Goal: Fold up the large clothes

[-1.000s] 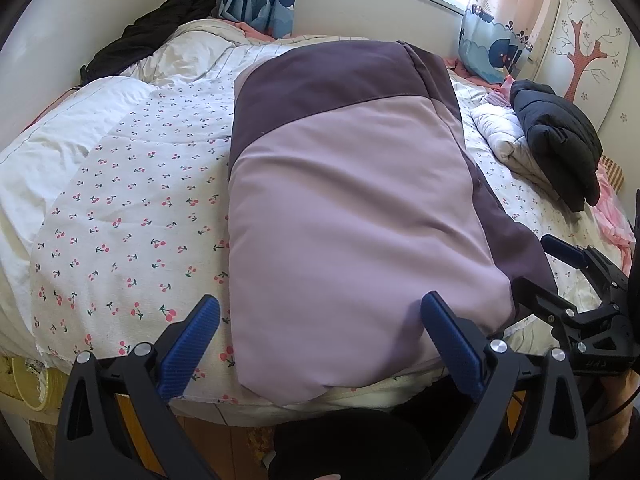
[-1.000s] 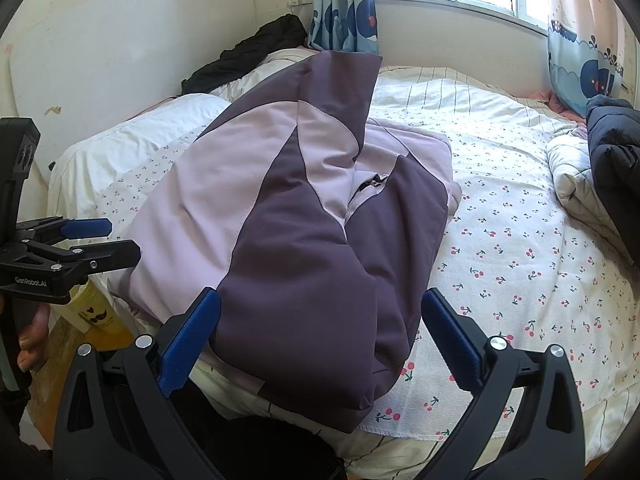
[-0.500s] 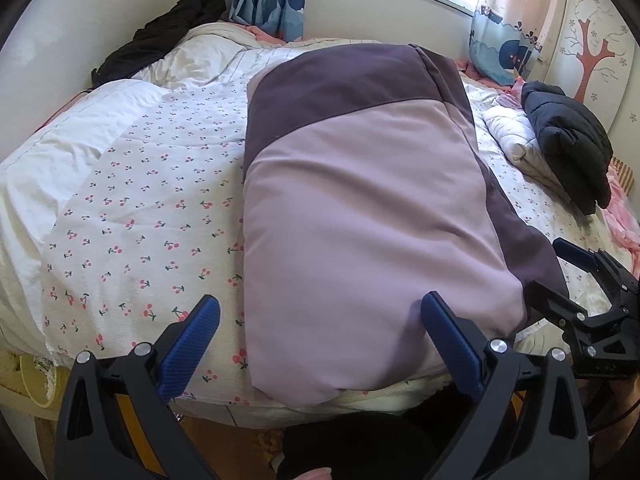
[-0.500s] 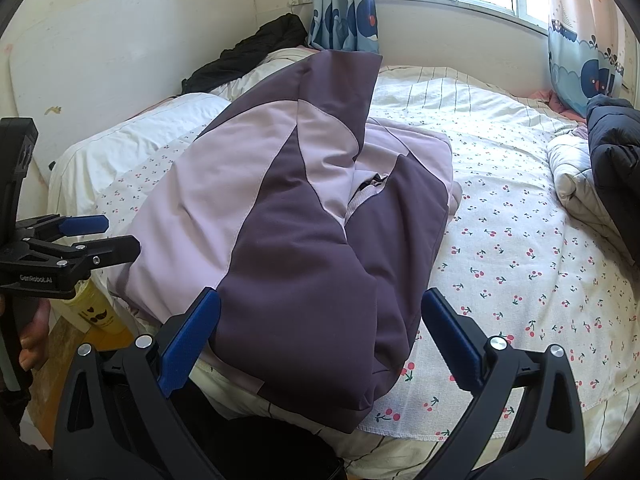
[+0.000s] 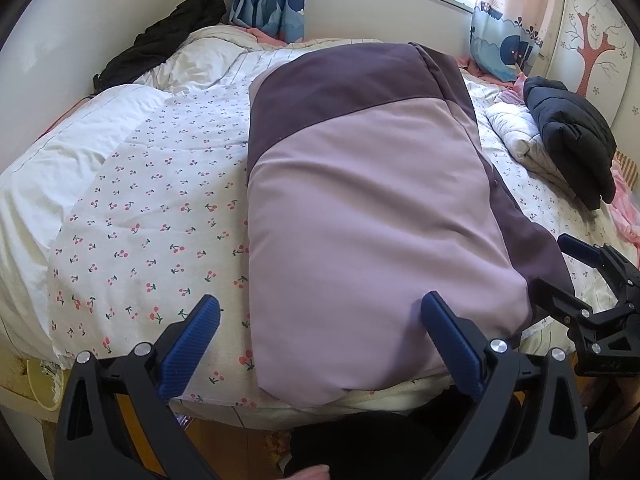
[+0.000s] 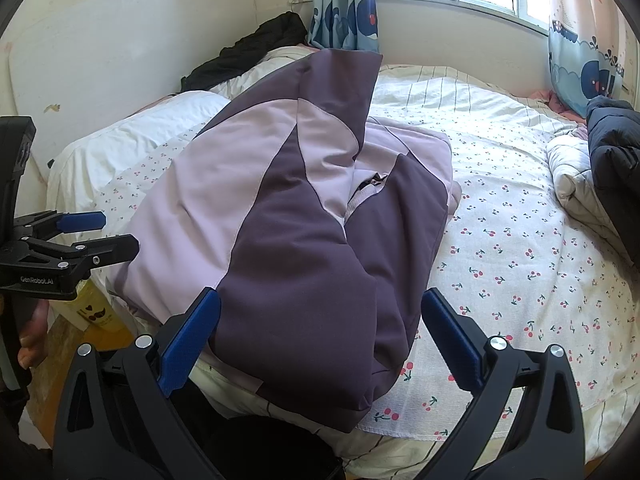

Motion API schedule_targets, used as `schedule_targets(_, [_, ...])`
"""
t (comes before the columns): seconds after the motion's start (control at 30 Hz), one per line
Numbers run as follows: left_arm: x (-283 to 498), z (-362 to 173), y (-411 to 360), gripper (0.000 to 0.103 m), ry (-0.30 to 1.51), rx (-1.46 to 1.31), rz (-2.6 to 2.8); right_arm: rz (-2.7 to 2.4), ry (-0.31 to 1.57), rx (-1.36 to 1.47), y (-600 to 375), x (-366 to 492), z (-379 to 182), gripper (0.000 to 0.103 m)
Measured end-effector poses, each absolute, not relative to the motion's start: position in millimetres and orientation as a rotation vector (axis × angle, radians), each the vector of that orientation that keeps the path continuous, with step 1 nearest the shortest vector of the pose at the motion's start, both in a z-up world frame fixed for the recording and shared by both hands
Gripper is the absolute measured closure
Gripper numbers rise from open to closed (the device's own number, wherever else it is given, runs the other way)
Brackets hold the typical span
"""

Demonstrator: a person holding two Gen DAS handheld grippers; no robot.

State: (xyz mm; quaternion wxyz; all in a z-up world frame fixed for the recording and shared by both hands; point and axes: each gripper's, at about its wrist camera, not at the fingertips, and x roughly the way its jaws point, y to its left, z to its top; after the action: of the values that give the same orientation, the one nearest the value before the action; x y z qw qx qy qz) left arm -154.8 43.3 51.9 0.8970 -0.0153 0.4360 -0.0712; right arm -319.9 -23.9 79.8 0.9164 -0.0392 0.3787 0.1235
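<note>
Jacket: the two-tone purple padded jacket (image 5: 360, 208) lies lengthwise on the cherry-print bedsheet (image 5: 152, 216), its hem end at the near edge of the mattress, just short of spilling over
Fold so far: by my reckoning the sides are already turned in, one dark panel lapped over the pale one, leaving a long narrow slab that wants halving end to end
Left gripper (image 5: 320, 328): tongs spread wide, empty, hovering just off the jacket's near hem
Right gripper (image 6: 320, 328): tongs likewise wide, holding nothing, poised at the jacket's near dark corner
Why there: both sit at the hem, probably to take its two corners together
Open room: bare sheet on either side of the jacket
Edges: black down coat (image 5: 572, 140) on a white quilted garment (image 5: 516, 132) well to the jacket's right; black garment (image 5: 160, 44) beyond its far left end; neither crowds a lengthwise fold
</note>
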Motion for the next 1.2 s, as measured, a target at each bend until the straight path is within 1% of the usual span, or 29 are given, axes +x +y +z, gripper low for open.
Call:
schedule_targets(0.57, [-156.4,50.5,42.8,0.007,0.898,-0.026,-0.144,0.226,0.771,-0.145,-20.4,-318.9,82.2,0.006])
schedule_targets(1.2, [-156.1,50.0,40.4,0.007,0.897,-0.011,-0.141,0.234,0.780,-0.136,-24.3,-316.6,80.6,0.006])
